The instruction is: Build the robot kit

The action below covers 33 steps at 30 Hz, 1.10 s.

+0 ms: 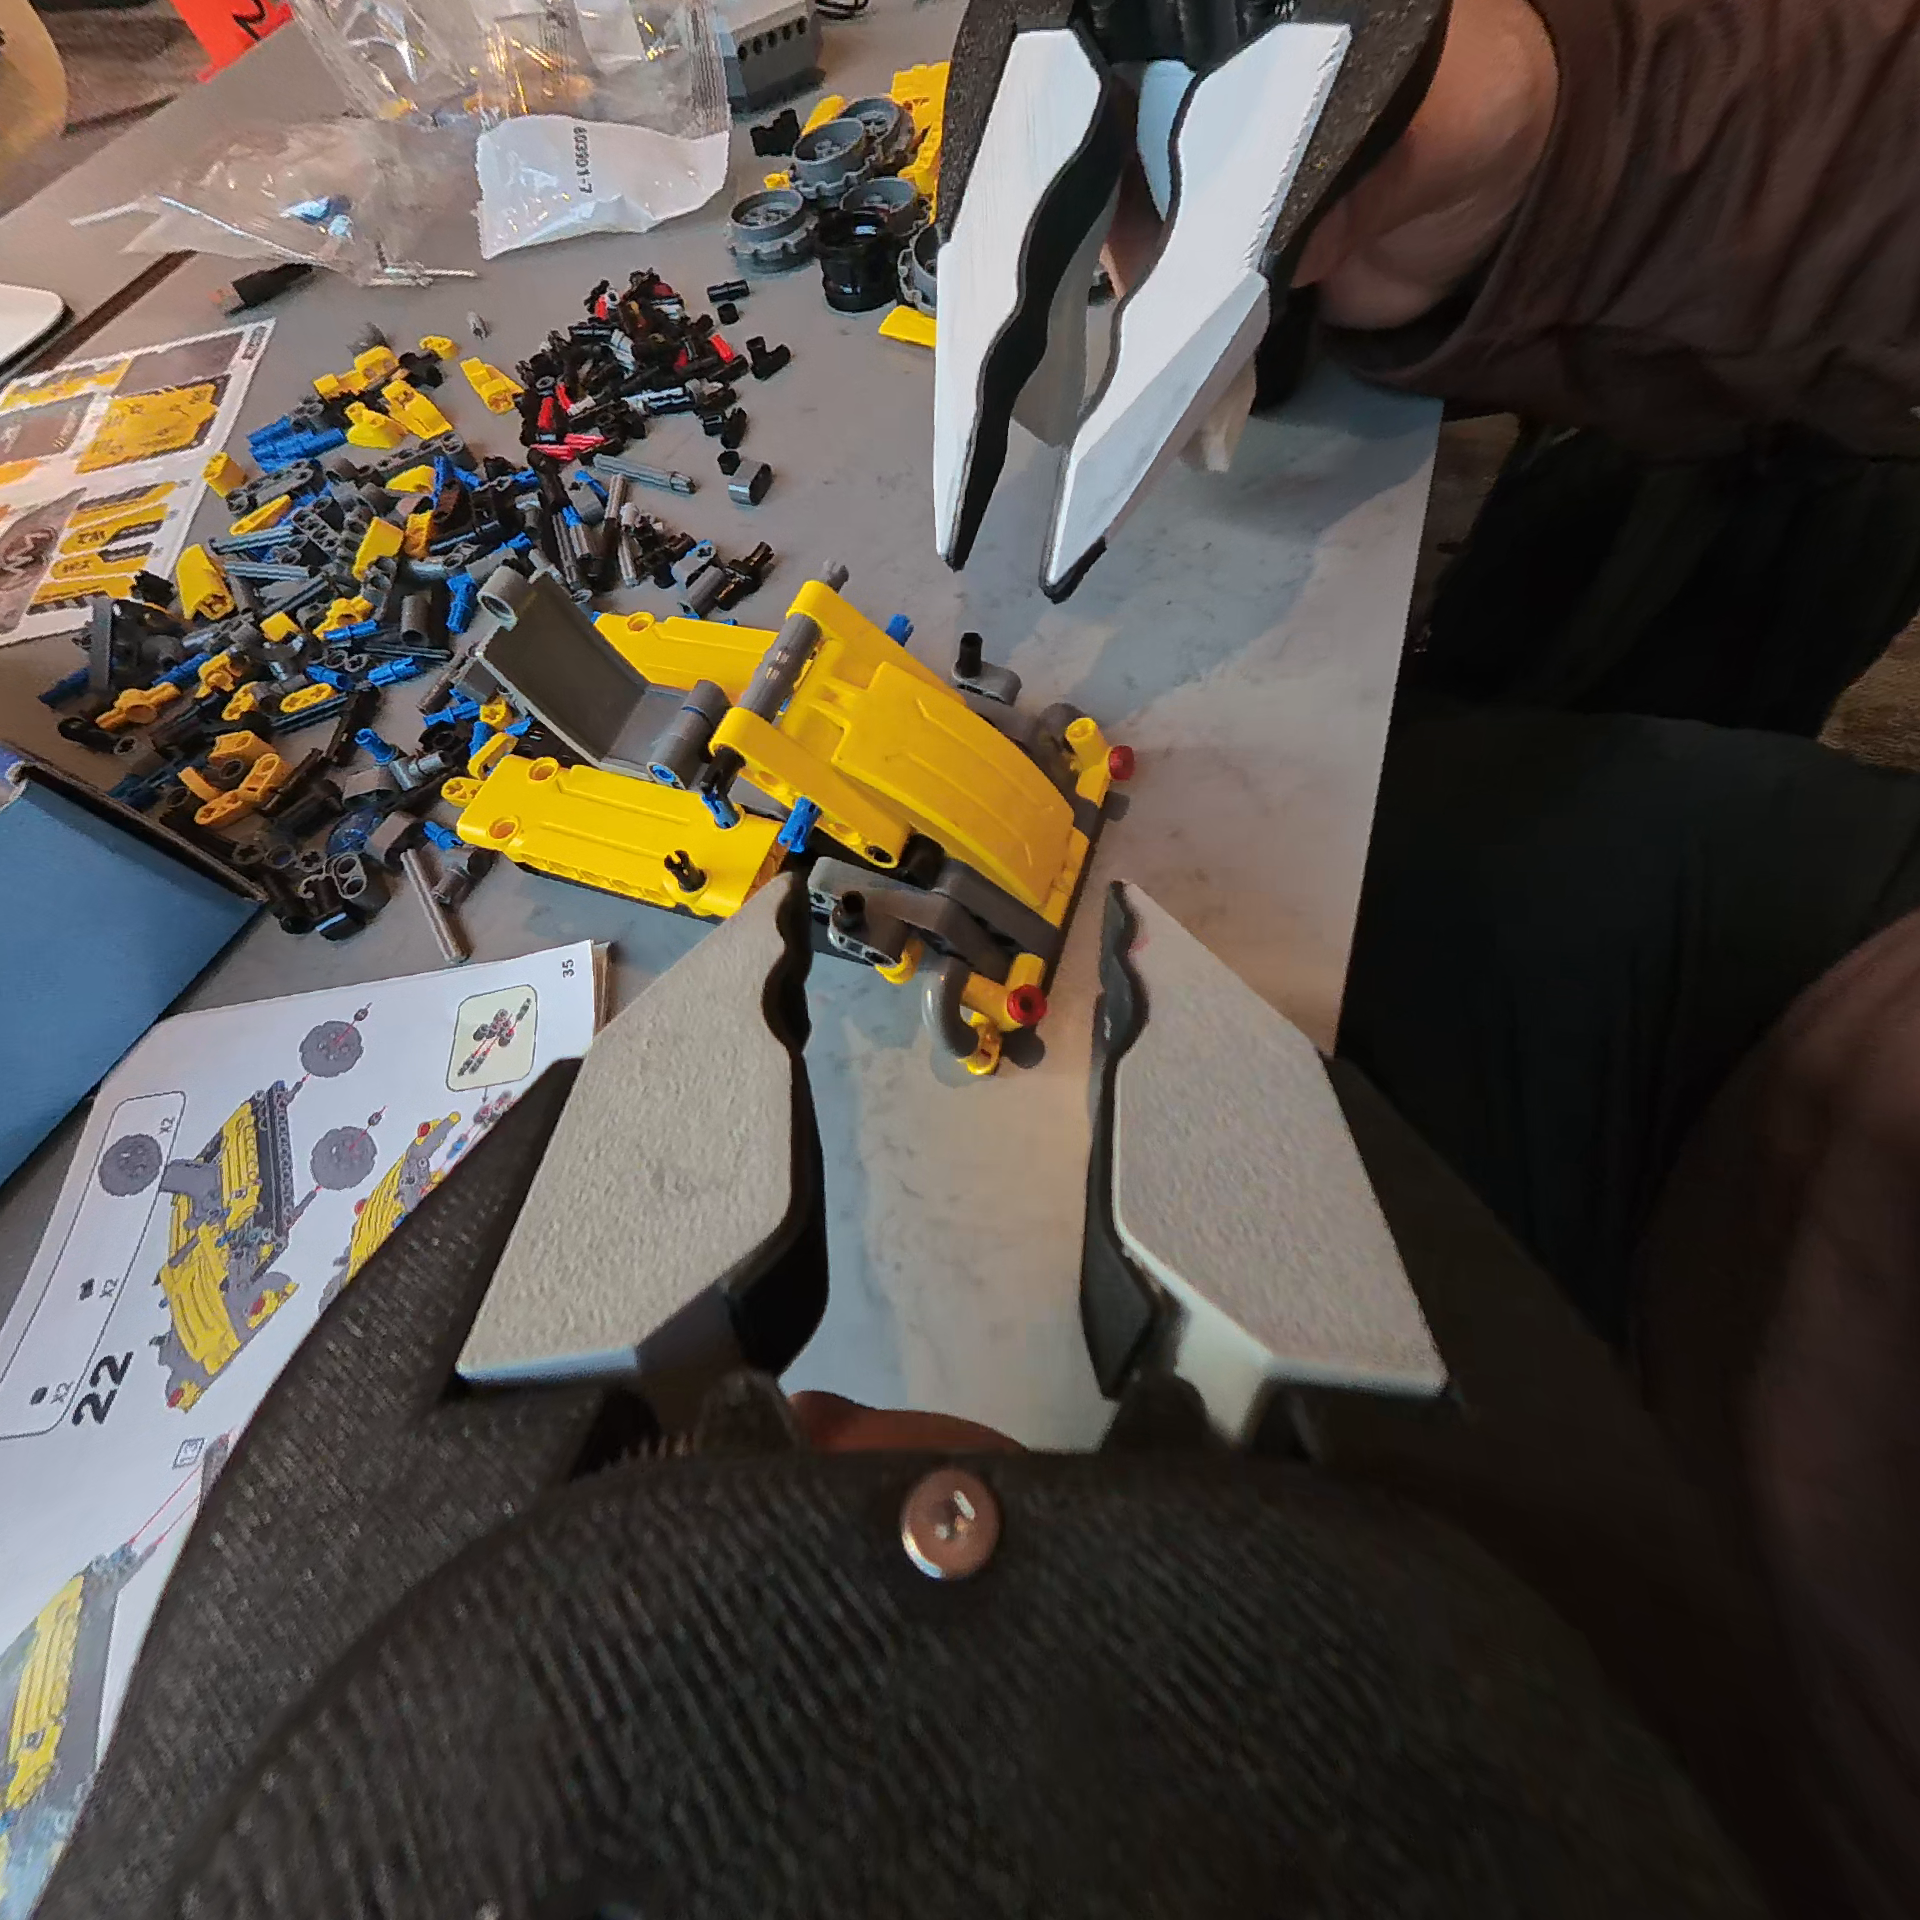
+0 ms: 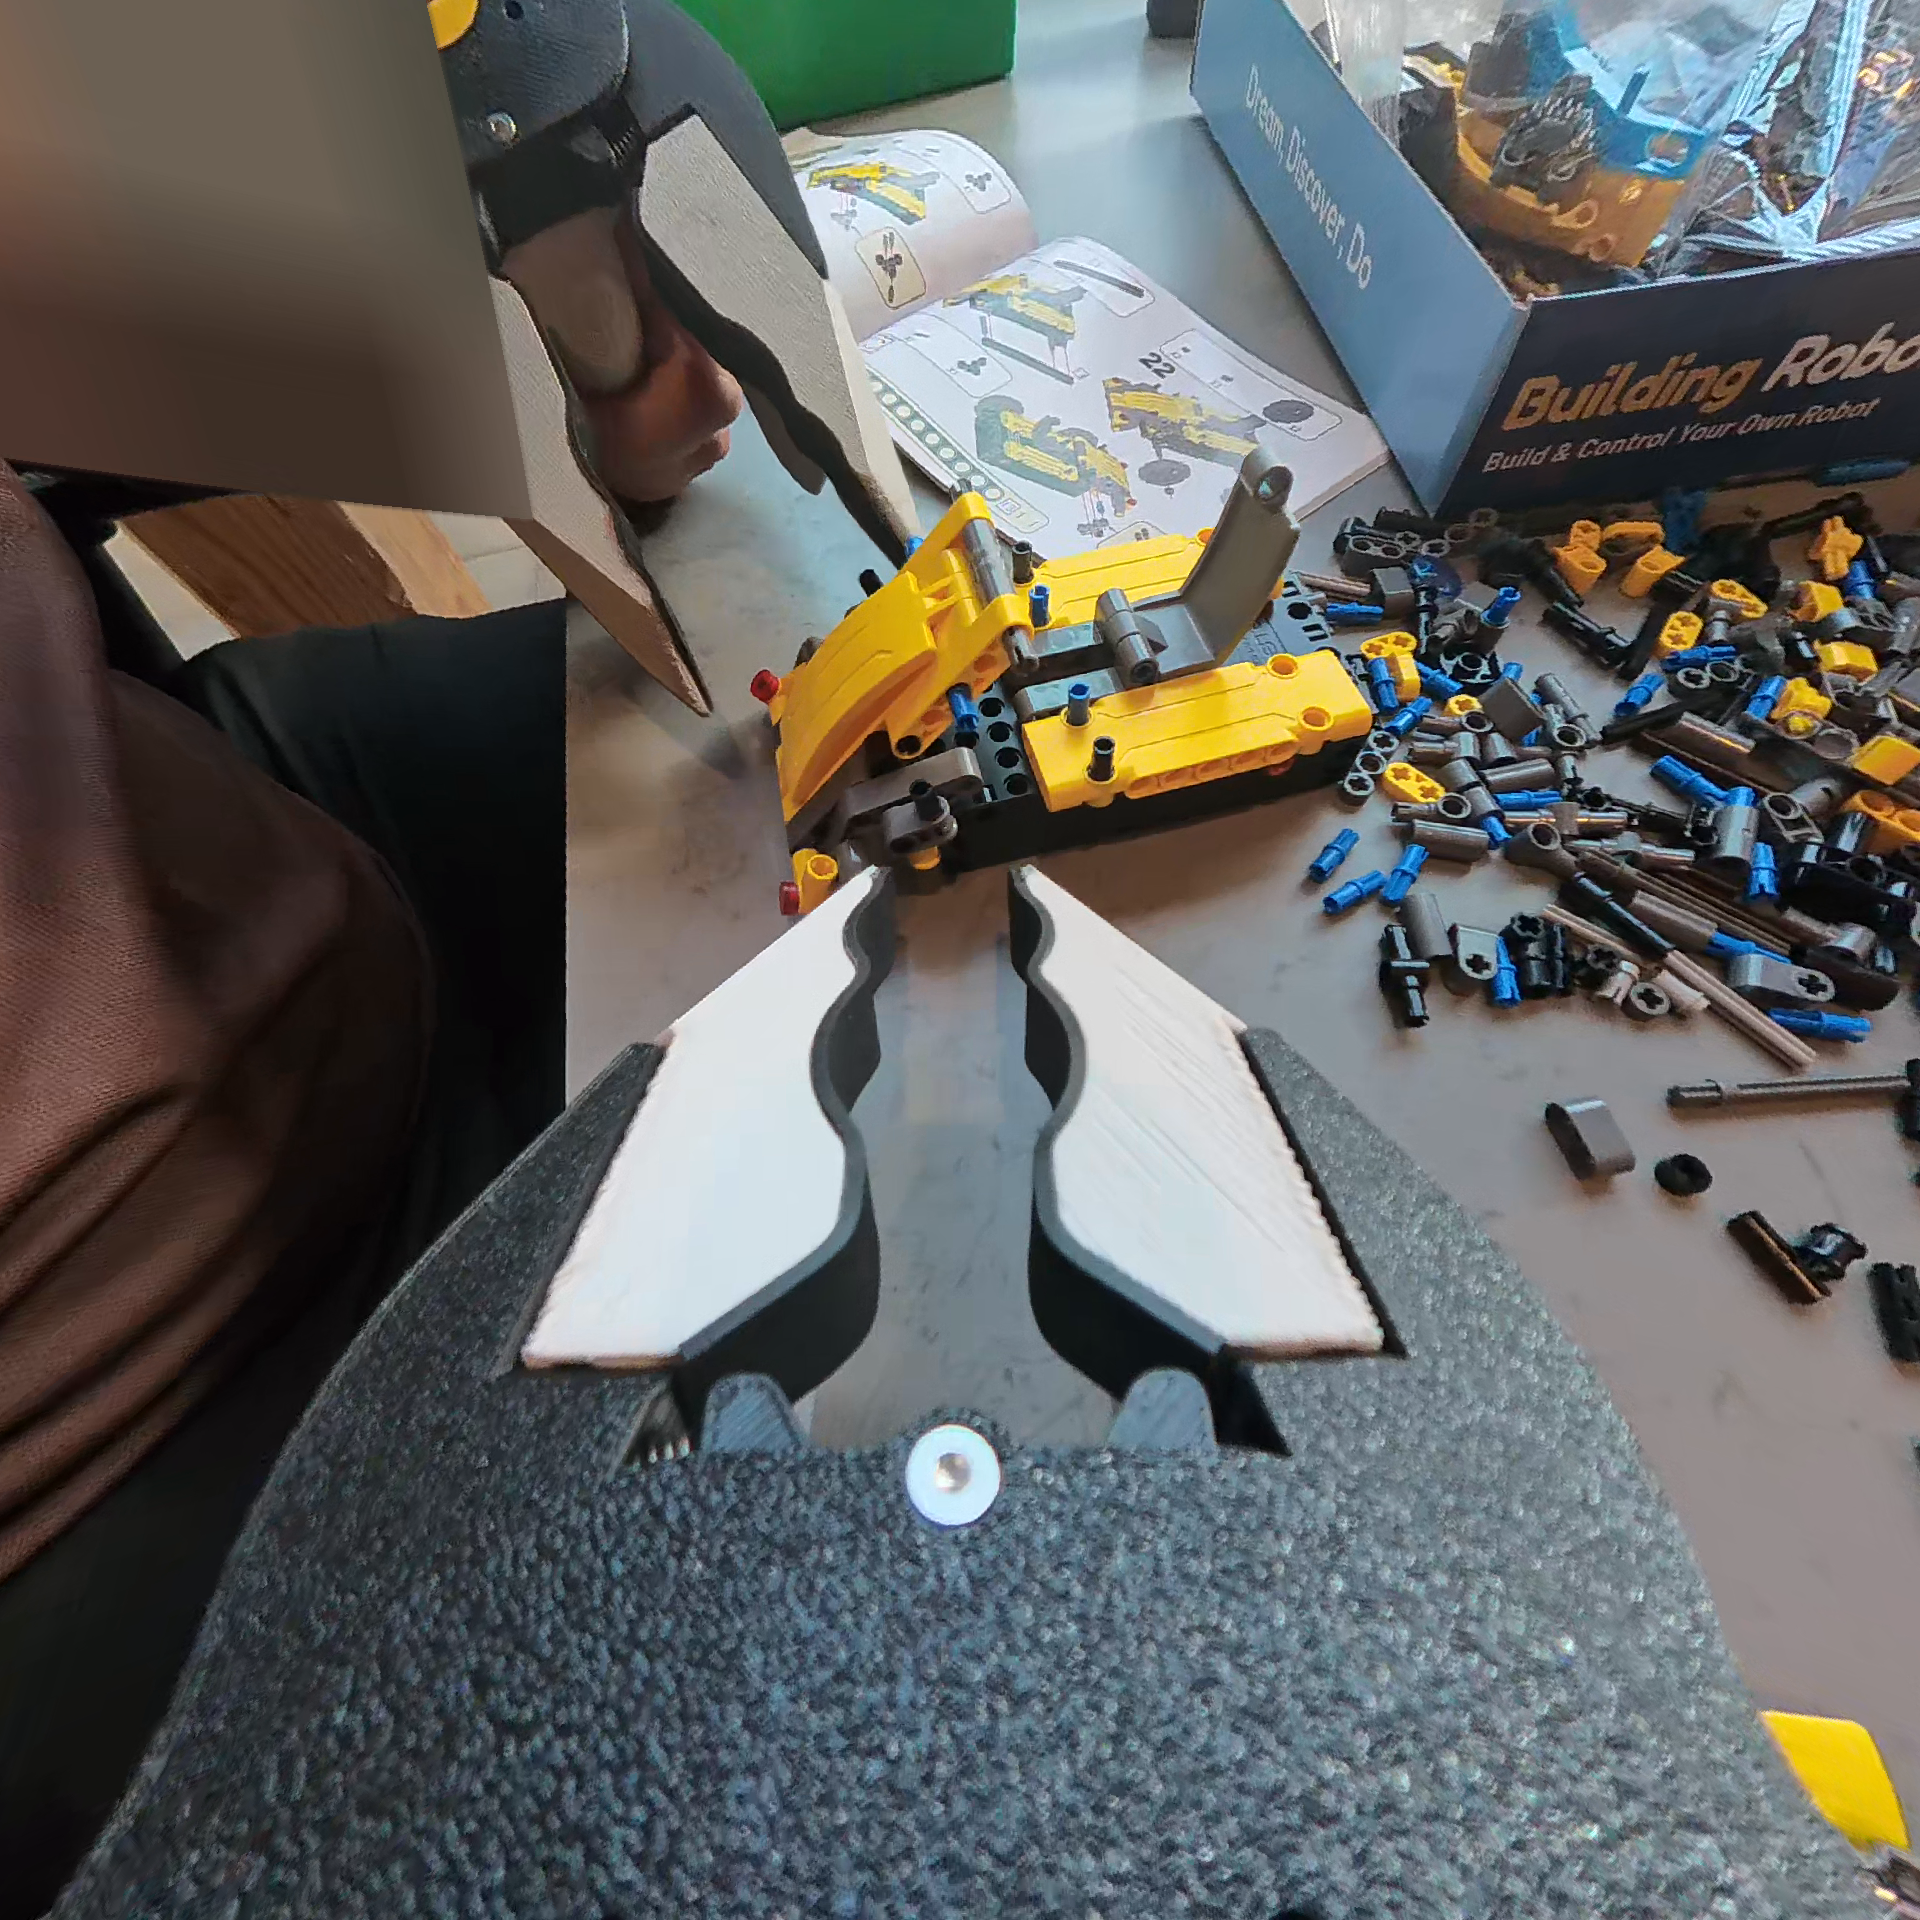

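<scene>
**Two empty grippers around a half-built yellow vehicle**

Nearest us, our left gripper (image 1: 951, 899) has its grey fingers spread wide, holding nothing, tips just short of the yellow brick vehicle (image 1: 831, 769) near the table (image 1: 1247, 644) edge. Our right gripper (image 2: 945, 883) has white fingers parted by a narrow gap, also empty, close to the model's side. Loose pieces (image 1: 343, 623) lie beyond; the instruction booklet (image 1: 239, 1174) and blue box (image 2: 1507, 343) sit nearby.

my left claw (image 1: 951, 894) hangs with its grey fingers spread wide, nothing between them. my right claw (image 2: 945, 883) has white fingers parted by a narrower gap, also empty, tips angled downward.
</scene>
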Each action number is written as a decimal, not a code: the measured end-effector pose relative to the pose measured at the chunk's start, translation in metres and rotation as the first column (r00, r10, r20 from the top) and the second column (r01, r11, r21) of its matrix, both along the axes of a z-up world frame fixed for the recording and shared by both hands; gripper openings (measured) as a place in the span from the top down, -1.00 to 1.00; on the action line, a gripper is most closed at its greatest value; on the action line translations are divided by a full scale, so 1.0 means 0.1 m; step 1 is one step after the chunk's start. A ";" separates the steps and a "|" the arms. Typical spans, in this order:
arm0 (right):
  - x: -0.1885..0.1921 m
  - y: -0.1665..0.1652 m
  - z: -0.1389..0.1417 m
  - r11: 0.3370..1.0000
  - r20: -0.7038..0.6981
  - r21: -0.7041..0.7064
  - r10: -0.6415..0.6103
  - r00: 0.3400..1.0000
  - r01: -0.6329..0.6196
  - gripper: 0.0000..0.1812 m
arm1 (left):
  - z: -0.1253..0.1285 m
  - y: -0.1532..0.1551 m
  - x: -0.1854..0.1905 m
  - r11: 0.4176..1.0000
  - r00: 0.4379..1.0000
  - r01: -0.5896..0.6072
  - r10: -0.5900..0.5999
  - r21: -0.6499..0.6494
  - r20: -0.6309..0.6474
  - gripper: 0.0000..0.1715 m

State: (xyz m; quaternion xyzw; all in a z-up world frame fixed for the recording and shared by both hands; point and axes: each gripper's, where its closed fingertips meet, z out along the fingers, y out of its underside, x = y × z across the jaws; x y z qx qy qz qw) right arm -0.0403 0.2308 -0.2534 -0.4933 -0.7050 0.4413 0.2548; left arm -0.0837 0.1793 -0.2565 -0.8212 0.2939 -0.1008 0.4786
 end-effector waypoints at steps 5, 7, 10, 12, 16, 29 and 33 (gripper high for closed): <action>0.02 -0.04 0.01 1.000 -0.017 0.020 0.021 1.000 -0.021 0.79 | -0.05 0.01 -0.01 1.000 1.000 -0.016 0.015 -0.021 -0.021 0.38; 0.03 -0.04 0.04 1.000 -0.034 0.015 0.027 0.999 -0.027 0.79 | -0.07 0.02 -0.03 0.999 0.999 -0.029 0.028 -0.025 -0.039 0.38; 0.03 -0.04 0.06 1.000 -0.041 -0.003 0.027 0.999 -0.027 0.79 | -0.04 0.04 -0.02 0.999 0.999 -0.036 0.036 -0.010 -0.035 0.38; 0.03 -0.03 0.05 1.000 -0.034 0.001 0.023 0.999 -0.023 0.79 | -0.04 0.04 -0.02 0.999 0.999 -0.035 0.035 -0.009 -0.028 0.38; 0.00 -0.04 -0.01 0.999 -0.008 0.035 0.014 1.000 -0.014 0.79 | -0.07 0.01 -0.04 1.000 0.998 -0.016 0.016 -0.007 -0.067 0.37; -0.19 -0.20 -0.04 0.993 -0.005 0.102 0.054 0.999 -0.053 0.89 | -0.06 0.07 -0.10 0.998 0.995 0.046 -0.048 -0.032 -0.087 0.67; -0.23 -0.21 -0.03 0.996 -0.002 0.068 0.052 0.999 -0.052 0.89 | -0.04 0.02 -0.11 0.999 0.999 0.021 -0.022 -0.040 -0.043 0.64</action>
